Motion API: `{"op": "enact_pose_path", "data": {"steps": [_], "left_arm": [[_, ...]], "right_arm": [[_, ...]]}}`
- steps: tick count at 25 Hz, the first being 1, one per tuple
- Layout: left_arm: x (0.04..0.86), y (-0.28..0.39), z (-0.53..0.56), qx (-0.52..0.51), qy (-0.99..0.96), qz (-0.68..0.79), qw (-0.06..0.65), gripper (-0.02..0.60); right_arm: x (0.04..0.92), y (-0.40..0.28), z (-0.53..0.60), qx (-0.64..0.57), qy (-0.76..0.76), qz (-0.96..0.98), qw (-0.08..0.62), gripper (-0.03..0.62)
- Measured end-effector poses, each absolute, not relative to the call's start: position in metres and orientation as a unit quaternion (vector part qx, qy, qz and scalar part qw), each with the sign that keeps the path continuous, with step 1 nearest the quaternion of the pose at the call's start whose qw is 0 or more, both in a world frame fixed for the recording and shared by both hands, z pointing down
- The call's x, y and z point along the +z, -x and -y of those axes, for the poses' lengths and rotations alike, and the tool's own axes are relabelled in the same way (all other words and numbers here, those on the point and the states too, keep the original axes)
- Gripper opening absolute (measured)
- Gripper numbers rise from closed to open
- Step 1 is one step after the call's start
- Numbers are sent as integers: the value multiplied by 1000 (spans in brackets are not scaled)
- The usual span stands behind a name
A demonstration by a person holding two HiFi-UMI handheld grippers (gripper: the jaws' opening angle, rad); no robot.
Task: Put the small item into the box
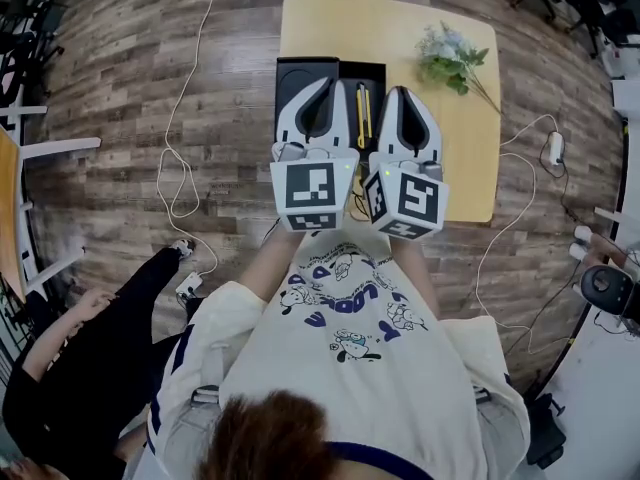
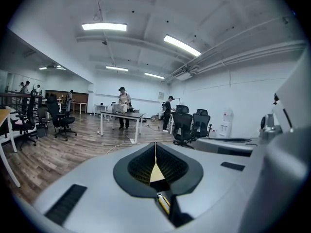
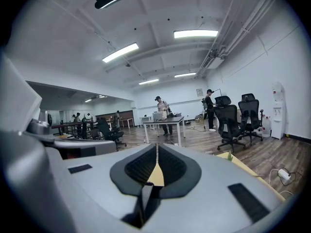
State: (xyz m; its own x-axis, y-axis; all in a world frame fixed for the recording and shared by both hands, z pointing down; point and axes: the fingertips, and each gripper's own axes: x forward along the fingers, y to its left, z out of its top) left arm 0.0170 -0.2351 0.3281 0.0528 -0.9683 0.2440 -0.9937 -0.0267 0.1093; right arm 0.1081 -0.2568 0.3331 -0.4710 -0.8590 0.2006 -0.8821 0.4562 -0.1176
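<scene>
Found bare worktop (image 1: 340,23) beyond box (image 1: 296,73) and down right side, passable. Noted flower sprig (image 1: 452,56) lying across far right corner, well apart from box, blocking approach there.

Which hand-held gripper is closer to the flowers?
Right. The right hand-held gripper hangs just beside the flowers; the left hand-held gripper is farther, beyond it.

I see a brown wood floor (image 3: 286,154) around the yellow table (image 3: 240,164), black chairs (image 3: 228,118) behind it and long lights (image 3: 195,34) above.
</scene>
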Motion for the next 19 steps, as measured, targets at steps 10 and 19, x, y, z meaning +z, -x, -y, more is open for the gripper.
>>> {"op": "enact_pose_path", "data": {"steps": [10, 19], "left_arm": [[325, -16, 230, 48, -715, 686, 126, 20], [325, -18, 226, 50, -716, 685, 127, 20]], "right_arm": [[329, -108, 251, 99, -514, 850, 57, 34], [329, -110, 247, 107, -513, 850, 53, 34]]}}
